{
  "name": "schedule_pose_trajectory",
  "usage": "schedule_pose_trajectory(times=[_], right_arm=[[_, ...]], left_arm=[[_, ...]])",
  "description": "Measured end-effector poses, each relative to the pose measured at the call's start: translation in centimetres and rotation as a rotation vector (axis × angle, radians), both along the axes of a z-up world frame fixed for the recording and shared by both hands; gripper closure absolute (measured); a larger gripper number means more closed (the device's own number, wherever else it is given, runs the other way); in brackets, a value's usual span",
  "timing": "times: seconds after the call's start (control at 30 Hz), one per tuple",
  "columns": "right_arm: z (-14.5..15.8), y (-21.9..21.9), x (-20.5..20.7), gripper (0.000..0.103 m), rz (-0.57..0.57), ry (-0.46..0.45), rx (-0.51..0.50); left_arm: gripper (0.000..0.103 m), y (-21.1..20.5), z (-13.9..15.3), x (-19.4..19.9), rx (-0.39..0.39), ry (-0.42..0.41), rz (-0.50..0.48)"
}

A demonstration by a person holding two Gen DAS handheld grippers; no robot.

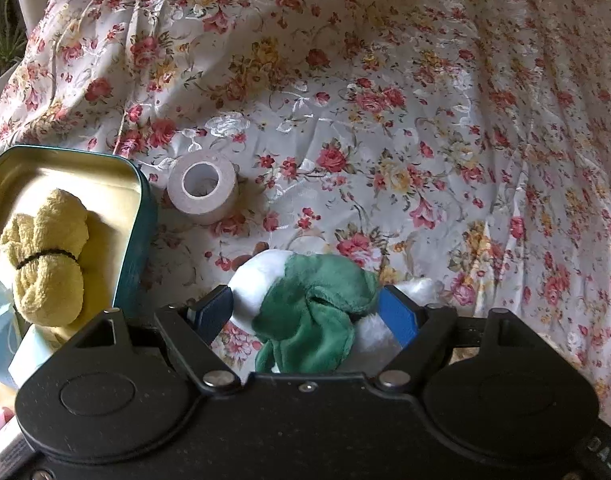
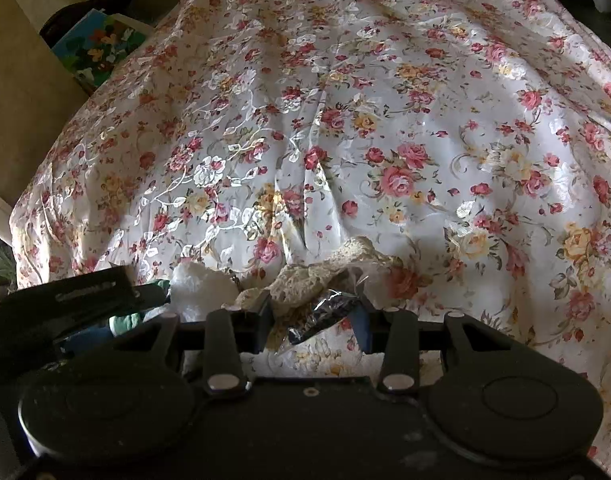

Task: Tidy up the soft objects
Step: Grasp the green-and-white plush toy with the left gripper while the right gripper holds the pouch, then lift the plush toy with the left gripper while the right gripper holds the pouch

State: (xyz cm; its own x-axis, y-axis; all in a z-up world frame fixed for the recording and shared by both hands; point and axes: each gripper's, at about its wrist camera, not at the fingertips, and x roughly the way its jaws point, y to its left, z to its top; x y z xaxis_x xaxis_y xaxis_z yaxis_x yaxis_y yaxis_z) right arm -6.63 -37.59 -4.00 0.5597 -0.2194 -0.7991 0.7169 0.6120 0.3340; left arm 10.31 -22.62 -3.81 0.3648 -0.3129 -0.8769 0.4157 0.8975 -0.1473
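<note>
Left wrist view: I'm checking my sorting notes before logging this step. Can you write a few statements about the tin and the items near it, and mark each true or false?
1. The yellow towel bundle lies inside the open tin. True.
2. The tape roll is inside the tin. False: it sits on the floral bedspread, just beside the tin.
3. The left gripper has the green and white plush between its fingers. True.
4. A black band wraps the yellow towel bundle. True.
5. The plush is already in the tin. False: it is over the bedspread, outside the tin.
</note>
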Motion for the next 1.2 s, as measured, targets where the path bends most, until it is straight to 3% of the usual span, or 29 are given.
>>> schedule_pose_trajectory(times=[0.3,0.53,0.7,0.83,0.93,1.2], right_arm=[[-0.4,-0.4,0.1,0.063,0.0,0.0,0.017],[-0.5,-0.3,0.1,0.063,-0.001,0.0,0.023],[-0.6,-0.6,0.0,0.063,-0.008,0.0,0.027],[-0.7,-0.8,0.0,0.063,-0.02,0.002,0.029],[-0.8,-1.0,-0.1,0.063,-0.029,0.002,0.031],[-0.7,-1.7,-0.6,0.063,-0.06,-0.006,0.029]], left_arm=[[0.025,-0.5,-0.9,0.7,0.012,-0.023,0.016],[0.021,-0.1,-2.7,1.8,-0.028,0.104,0.045],[0.026,0.1,-2.6,1.8,-0.044,0.109,0.062],[0.036,0.5,-2.1,1.9,-0.067,0.093,0.071],[0.037,1.1,-0.8,1.6,-0.108,0.065,0.078],[0.037,1.5,2.9,-0.2,-0.118,-0.043,0.036]])
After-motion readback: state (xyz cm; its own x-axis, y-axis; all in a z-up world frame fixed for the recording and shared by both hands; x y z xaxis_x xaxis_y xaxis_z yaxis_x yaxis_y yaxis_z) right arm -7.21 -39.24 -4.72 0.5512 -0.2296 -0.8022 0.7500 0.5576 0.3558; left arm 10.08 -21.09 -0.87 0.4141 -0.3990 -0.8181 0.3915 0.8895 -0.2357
